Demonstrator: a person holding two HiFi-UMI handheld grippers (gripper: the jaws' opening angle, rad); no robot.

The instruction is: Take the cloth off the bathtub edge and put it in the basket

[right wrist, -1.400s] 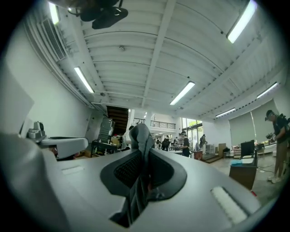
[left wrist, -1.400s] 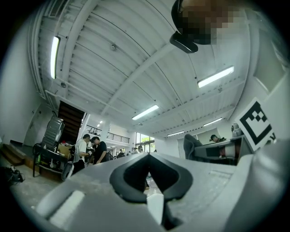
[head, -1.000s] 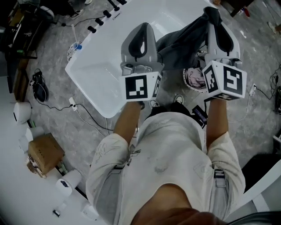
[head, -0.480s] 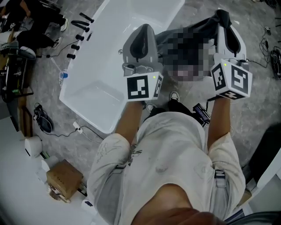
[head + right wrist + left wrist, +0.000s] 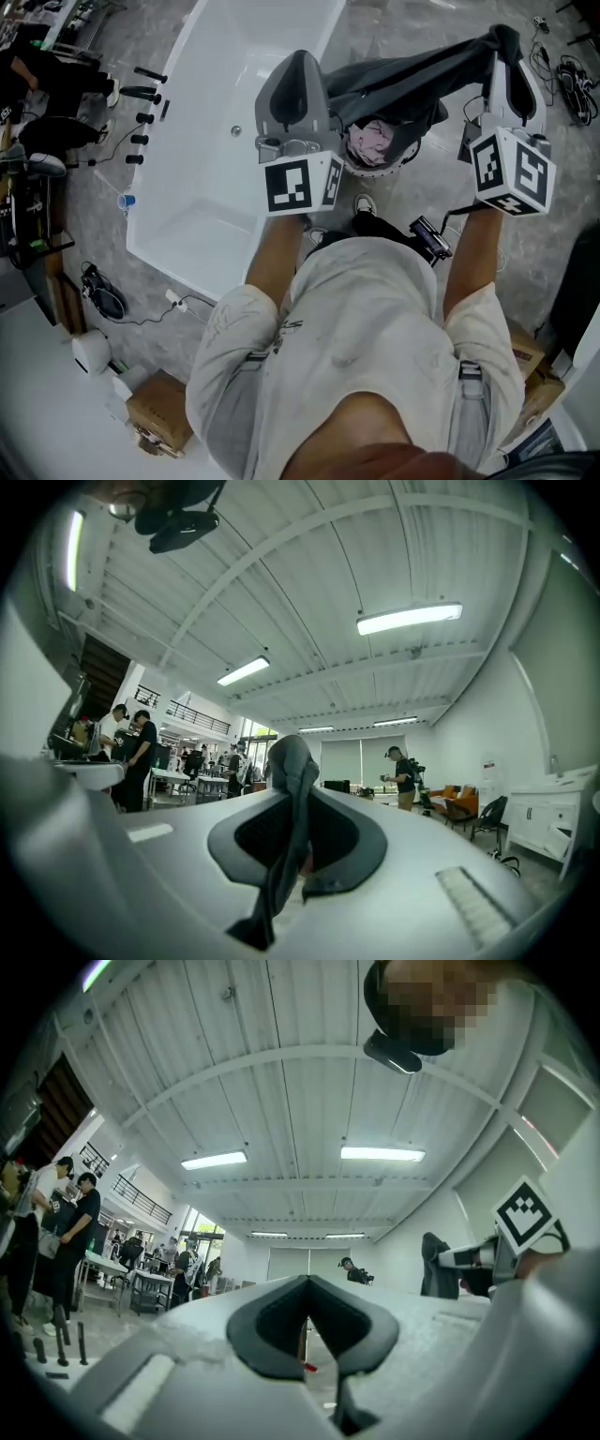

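Apparently cloth [image 5: 289, 803] betw. R fingers [image 5: 159, 855]

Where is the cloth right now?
Head view, upper right: the cloth hangs from the shut right gripper, stretching left above the basket beside the bathtub.

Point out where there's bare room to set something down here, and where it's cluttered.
The bathtub basin is bare. Open floor lies beyond the tub's far end and just right of the basket. Crowded: the basket, which holds pink fabric, with the grey cloth stretched over it from the right gripper; black objects left of the tub; cables far right.
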